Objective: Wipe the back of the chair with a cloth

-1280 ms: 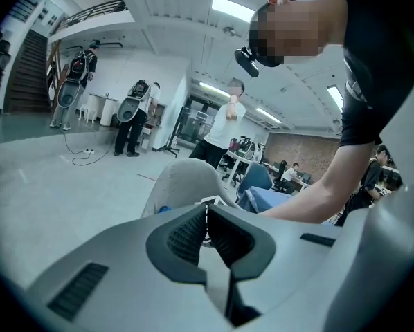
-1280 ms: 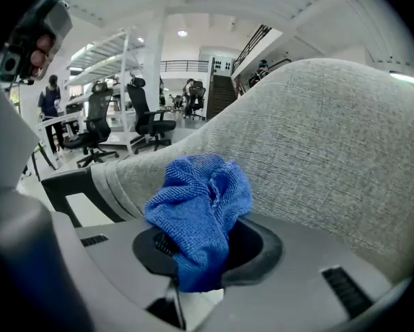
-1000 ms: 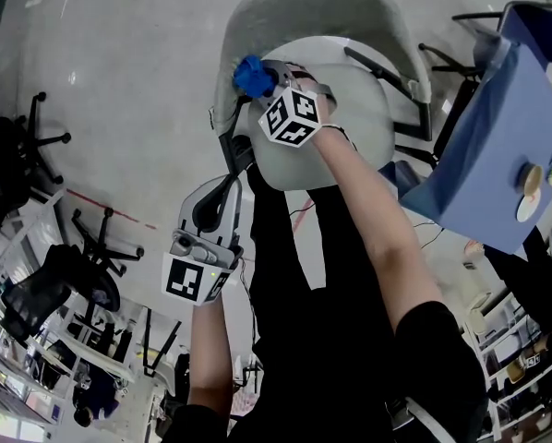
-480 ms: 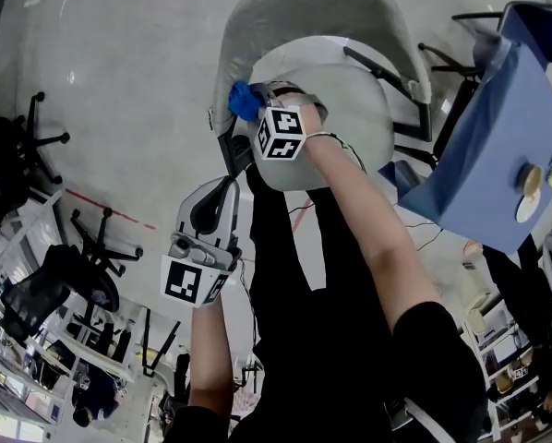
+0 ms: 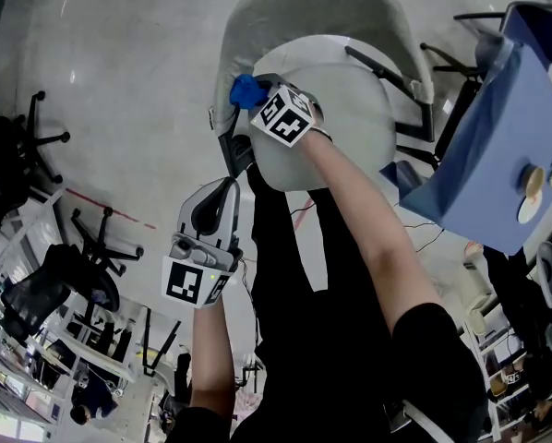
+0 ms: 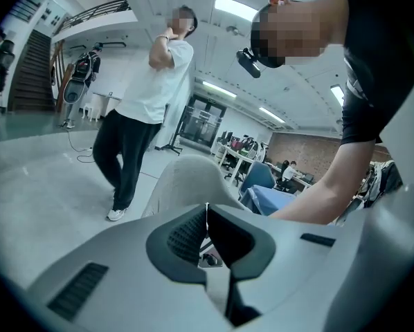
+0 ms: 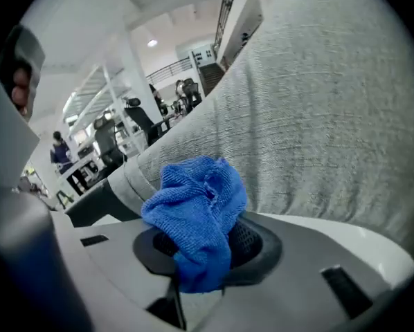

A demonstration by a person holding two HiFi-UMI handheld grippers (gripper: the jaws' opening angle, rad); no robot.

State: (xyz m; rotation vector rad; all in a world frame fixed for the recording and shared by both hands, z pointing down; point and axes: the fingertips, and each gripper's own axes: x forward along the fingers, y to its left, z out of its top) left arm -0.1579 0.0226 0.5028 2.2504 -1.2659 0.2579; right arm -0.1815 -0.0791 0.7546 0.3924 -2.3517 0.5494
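A grey fabric-backed chair (image 5: 318, 12) with a white seat (image 5: 350, 109) stands in front of me in the head view. My right gripper (image 5: 256, 95) is shut on a bunched blue cloth (image 5: 246, 90) and holds it against the inner left side of the chair back. In the right gripper view the blue cloth (image 7: 196, 216) bulges out of the jaws right next to the grey ribbed fabric (image 7: 318, 116). My left gripper (image 5: 216, 206) hangs low and away from the chair, jaws shut with nothing in them; its own view shows the chair back (image 6: 186, 182) ahead.
A blue-covered table (image 5: 507, 127) with small items stands to the right of the chair. Black office chairs (image 5: 18, 155) and desks crowd the left and lower left. A person in a white shirt (image 6: 148, 109) stands beyond the chair on the grey floor.
My right gripper has shifted slightly with the cloth along the left part of the chair back and its marker cube has rotated. The left gripper has stayed put.
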